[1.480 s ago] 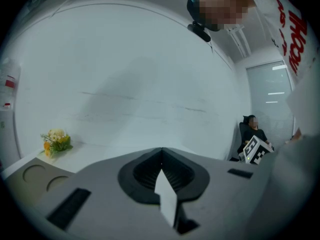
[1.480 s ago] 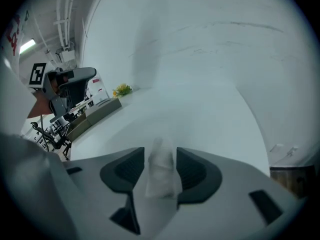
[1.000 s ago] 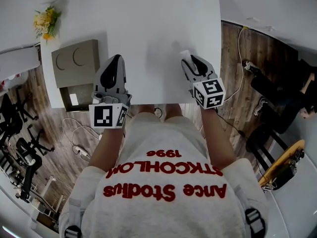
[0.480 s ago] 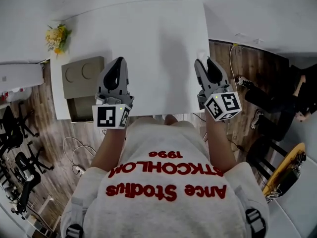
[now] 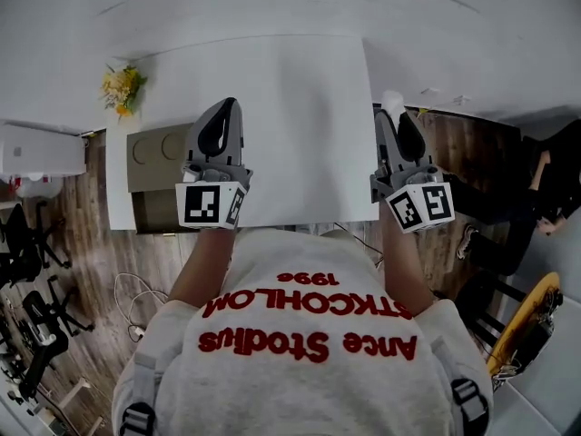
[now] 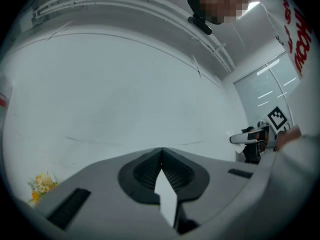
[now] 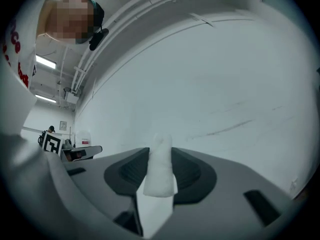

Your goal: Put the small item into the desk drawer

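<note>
The counter (image 5: 290, 89) is broad, white and bare across its middle, so there is plenty of open room to carry something over it. The trouble is the layout. The tan drawer unit (image 5: 156, 148) sits at the counter's left near corner, while the right gripper (image 5: 392, 118) hangs at the opposite edge, partly over the wooden floor (image 5: 463, 143). A slip here would likely send the load past that edge to the floor. The left gripper (image 5: 224, 107), pressed together on nothing, stands between the right gripper and the drawer unit, so a straight sweep leftward could clip it. The darker section on the unit's near side looks like an open drawer, though I cannot confirm it. The small white item (image 7: 160, 171) is pinched upright in the right gripper and pokes past its tips. It looks soft and could squirm loose.
</note>
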Tool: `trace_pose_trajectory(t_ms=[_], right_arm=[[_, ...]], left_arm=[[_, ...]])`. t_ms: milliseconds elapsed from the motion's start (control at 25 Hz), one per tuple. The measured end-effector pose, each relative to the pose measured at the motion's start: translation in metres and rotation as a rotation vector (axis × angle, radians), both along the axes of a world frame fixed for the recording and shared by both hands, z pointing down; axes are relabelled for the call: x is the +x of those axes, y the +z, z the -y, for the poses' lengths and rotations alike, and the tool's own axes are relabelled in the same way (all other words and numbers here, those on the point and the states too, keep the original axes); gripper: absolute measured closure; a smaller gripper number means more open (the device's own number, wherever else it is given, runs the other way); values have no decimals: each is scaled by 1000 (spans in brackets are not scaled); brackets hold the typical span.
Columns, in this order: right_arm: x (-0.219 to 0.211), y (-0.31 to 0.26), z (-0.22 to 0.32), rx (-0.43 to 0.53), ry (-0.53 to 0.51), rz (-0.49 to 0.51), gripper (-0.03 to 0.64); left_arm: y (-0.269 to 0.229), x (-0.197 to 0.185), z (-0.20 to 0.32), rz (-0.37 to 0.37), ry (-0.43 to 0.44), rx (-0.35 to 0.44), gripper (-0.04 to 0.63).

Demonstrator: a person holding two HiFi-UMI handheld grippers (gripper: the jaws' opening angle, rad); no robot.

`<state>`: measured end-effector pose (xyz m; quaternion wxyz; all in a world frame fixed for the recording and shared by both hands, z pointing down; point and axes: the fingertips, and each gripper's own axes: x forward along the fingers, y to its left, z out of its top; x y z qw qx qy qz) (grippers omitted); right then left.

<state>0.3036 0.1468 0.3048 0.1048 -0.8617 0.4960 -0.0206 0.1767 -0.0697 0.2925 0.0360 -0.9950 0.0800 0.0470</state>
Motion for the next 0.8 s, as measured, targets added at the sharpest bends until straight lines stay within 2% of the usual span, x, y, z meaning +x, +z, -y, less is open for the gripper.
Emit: trace_pose_trajectory(t_ms=[120, 400, 800], right_arm=[[1, -17, -2, 17, 7, -37, 480], [-2, -21, 9, 51, 4, -19, 480], [-15, -35, 45, 51, -117, -51, 480]], left_arm=[[-14, 3, 0, -25, -1, 19, 588], [-15, 1, 11, -43, -26, 38, 588], [-24, -27, 32, -59, -133, 38, 588]])
